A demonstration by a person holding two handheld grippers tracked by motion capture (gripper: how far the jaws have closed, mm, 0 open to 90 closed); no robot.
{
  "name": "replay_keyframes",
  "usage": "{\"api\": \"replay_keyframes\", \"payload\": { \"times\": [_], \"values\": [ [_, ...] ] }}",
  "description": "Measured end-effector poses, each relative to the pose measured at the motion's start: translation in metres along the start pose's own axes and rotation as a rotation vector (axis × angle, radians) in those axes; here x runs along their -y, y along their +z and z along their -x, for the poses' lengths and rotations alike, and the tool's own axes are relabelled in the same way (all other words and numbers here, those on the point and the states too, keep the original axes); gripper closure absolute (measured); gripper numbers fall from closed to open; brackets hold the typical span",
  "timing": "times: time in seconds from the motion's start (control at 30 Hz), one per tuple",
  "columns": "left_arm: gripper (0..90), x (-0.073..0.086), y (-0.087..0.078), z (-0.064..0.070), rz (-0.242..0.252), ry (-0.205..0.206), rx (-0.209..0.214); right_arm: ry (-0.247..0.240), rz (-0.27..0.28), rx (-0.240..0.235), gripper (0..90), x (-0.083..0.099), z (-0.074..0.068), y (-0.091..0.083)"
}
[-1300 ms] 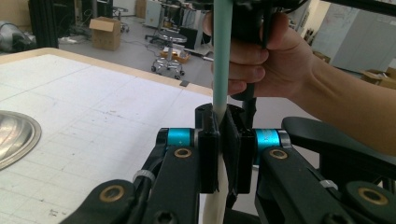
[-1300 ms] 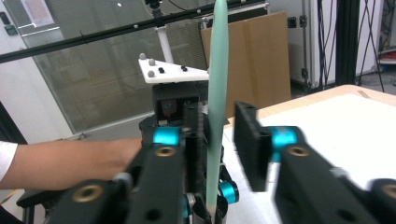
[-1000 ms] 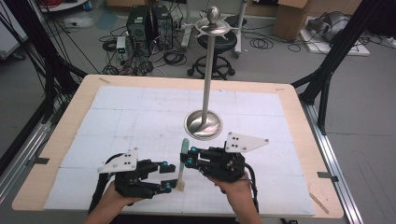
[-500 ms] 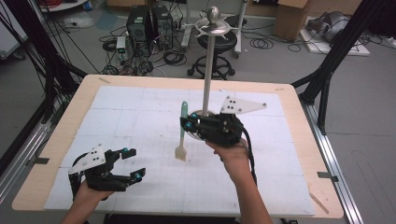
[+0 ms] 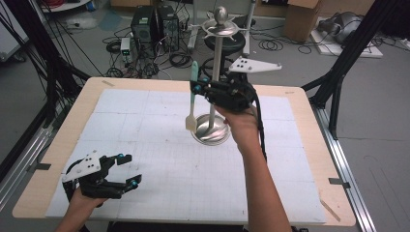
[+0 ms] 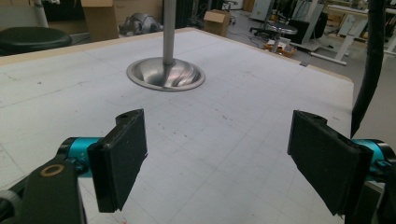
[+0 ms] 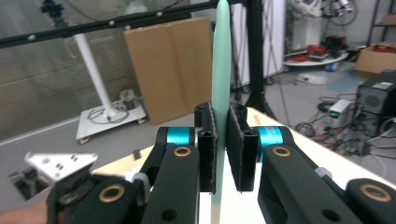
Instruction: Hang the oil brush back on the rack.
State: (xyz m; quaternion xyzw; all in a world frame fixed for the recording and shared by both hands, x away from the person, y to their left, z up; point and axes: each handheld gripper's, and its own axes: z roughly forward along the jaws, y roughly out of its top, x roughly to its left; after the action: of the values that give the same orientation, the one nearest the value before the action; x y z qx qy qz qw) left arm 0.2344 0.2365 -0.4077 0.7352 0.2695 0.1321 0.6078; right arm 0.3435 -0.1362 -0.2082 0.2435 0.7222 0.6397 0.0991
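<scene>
Your right gripper clamps the mint-handled spatula upright, blade down, just beside the rack's pole above the table's far middle, while your left gripper idles agape by the near-left corner.

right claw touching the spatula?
Touching. In the right gripper view, the right claw has both pads pressed flat on the spatula's green handle, with no gap either side.
</scene>
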Motion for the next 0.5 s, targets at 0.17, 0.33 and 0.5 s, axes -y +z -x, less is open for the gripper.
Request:
{"api": "replay_keyframes", "payload": {
  "times": [0.17,0.33,0.5],
  "values": [
    [20.3,0.0,-0.001,0.001,0.003,-0.005,0.015,-0.003,0.006,0.038,83.2,-0.019,0.006,0.001],
    [20.4,0.0,-0.002,0.001,0.01,-0.004,0.02,0.009,0.003,0.063,83.2,-0.03,0.013,0.005],
    [20.4,0.0,-0.004,0.001,0.011,-0.007,0.024,0.022,0.004,0.075,83.1,-0.035,0.019,0.009]
  ]
}}
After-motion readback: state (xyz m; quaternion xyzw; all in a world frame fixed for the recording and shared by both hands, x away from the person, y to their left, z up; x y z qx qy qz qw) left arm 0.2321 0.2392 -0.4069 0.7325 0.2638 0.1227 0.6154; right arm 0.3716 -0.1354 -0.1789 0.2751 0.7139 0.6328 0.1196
